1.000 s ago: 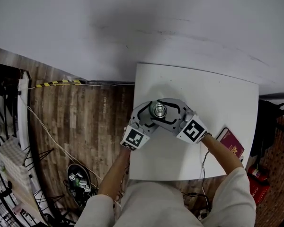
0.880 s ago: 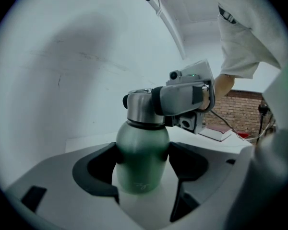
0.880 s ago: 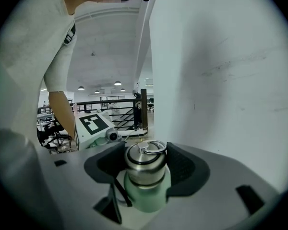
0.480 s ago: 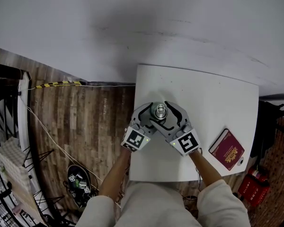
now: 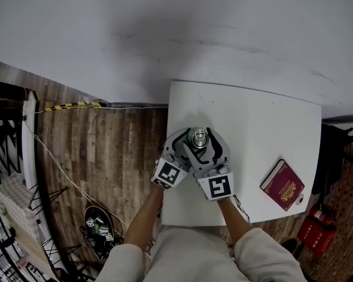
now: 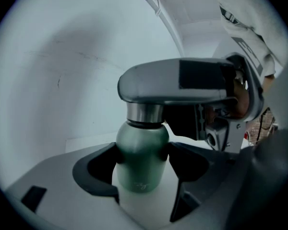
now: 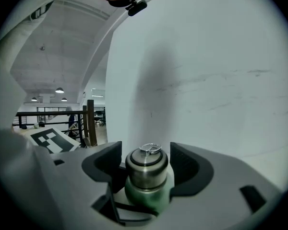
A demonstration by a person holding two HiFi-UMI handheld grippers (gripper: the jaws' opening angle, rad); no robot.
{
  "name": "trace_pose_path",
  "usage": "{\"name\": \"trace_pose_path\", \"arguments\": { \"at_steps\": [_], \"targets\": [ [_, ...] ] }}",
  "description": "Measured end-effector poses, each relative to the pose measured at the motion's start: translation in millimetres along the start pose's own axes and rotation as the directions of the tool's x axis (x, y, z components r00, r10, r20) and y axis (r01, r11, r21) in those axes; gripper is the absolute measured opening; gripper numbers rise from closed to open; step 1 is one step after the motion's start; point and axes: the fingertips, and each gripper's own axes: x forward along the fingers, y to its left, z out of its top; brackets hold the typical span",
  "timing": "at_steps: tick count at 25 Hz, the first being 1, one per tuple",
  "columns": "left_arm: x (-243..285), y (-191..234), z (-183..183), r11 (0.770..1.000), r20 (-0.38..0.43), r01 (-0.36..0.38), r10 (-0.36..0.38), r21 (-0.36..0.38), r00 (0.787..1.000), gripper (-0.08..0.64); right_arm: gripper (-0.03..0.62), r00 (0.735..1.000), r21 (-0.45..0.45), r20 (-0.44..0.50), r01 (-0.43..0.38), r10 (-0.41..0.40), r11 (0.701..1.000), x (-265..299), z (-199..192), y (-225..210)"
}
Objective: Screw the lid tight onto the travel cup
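Observation:
The green travel cup point(image 6: 141, 159) stands on the white table point(image 5: 265, 122). Its steel lid point(image 7: 146, 169) sits on top. My left gripper point(image 6: 141, 167) is shut on the cup's green body, pads pressing both sides. My right gripper point(image 7: 145, 162) comes in from the near side at lid height. Its jaws straddle the lid and have just been closing, with a thin gap still showing at each pad. In the head view the lid point(image 5: 197, 137) shows between both grippers' fingers, and one right finger point(image 6: 175, 83) crosses above the cup in the left gripper view.
A dark red passport point(image 5: 282, 185) lies near the table's right front edge. A white wall stands behind the table. Wooden floor with cables and a railing lies to the left.
The right gripper has swung round the lid from the right side to the near side, uncovering the passport. The left gripper and the cup have stayed put.

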Motion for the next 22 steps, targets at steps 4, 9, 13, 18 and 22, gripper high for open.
{"name": "trace_pose_path", "arguments": {
  "at_steps": [4, 9, 13, 18, 22],
  "targets": [
    [0.1, -0.1, -0.6, 1.000, 0.000, -0.002, 0.002, 0.004, 1.000, 0.331, 0.294, 1.000, -0.007, 0.001, 0.020, -0.020, 1.000, 2.5, -0.2, -4.6],
    [0.2, 0.2, -0.6, 1.000, 0.001, -0.001, 0.001, -0.001, 1.000, 0.331, 0.262, 0.999, -0.023, 0.009, 0.039, -0.038, 0.999, 3.3, 0.3, -2.2],
    [0.2, 0.1, 0.6, 1.000, 0.000, -0.002, 0.002, 0.002, 1.000, 0.331, 0.261, 1.000, -0.027, 0.003, 0.002, -0.002, 1.000, 3.2, 0.4, -1.5],
    [-0.2, 0.3, 0.5, 1.000, 0.000, -0.002, 0.002, 0.002, 1.000, 0.331, 0.261, 0.992, -0.072, -0.021, -0.124, 0.123, 0.990, 2.5, -0.6, 4.0],
    [0.5, 0.2, 0.3, 1.000, -0.002, -0.001, 0.001, 0.002, 1.000, 0.331, 0.261, 0.972, -0.084, -0.036, -0.232, 0.230, 0.969, 3.0, -0.3, 7.2]
  ]
}}
